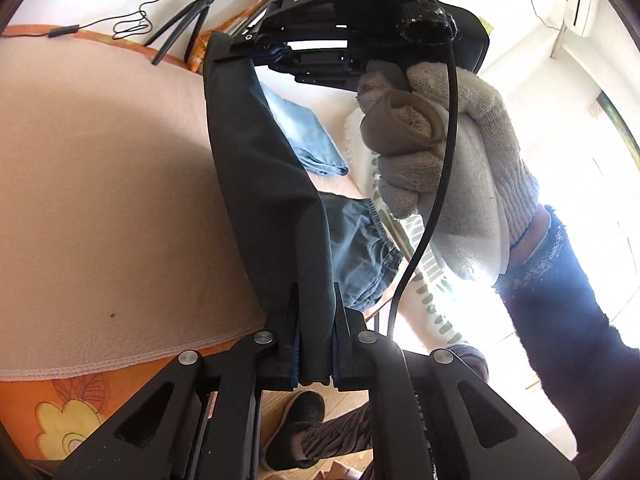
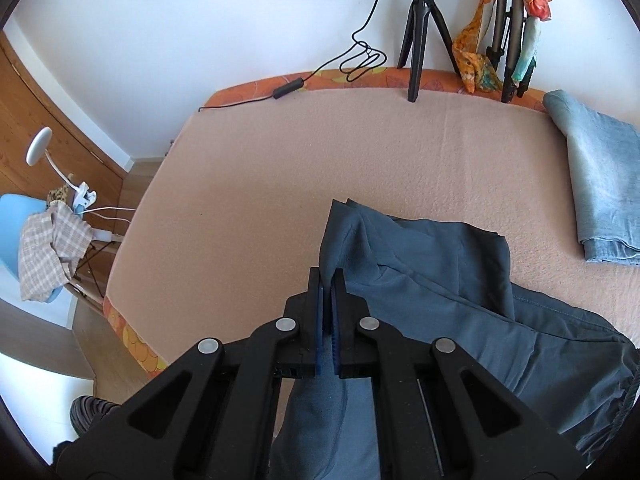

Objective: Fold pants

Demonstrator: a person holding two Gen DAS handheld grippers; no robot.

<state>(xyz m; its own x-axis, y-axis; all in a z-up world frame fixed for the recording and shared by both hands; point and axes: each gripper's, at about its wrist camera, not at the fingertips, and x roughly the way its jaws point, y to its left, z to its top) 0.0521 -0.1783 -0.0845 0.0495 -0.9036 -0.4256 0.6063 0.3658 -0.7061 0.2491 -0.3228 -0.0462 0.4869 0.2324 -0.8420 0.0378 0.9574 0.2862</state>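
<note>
Dark grey pants lie partly bunched on a pink blanket; their elastic waistband is at the right. My right gripper is shut on a raised fold of the fabric. In the left wrist view the pants hang stretched as a taut strip between both grippers. My left gripper is shut on the lower end of the strip. At the top, the right gripper, held by a gloved hand, clamps the other end. The gathered waistband sags to the right of the strip.
Folded light blue jeans lie at the blanket's right side. A black tripod and a coiled cable stand at the far edge by the wall. A chair with checked cloth is off the left edge. The person's slippered foot is below.
</note>
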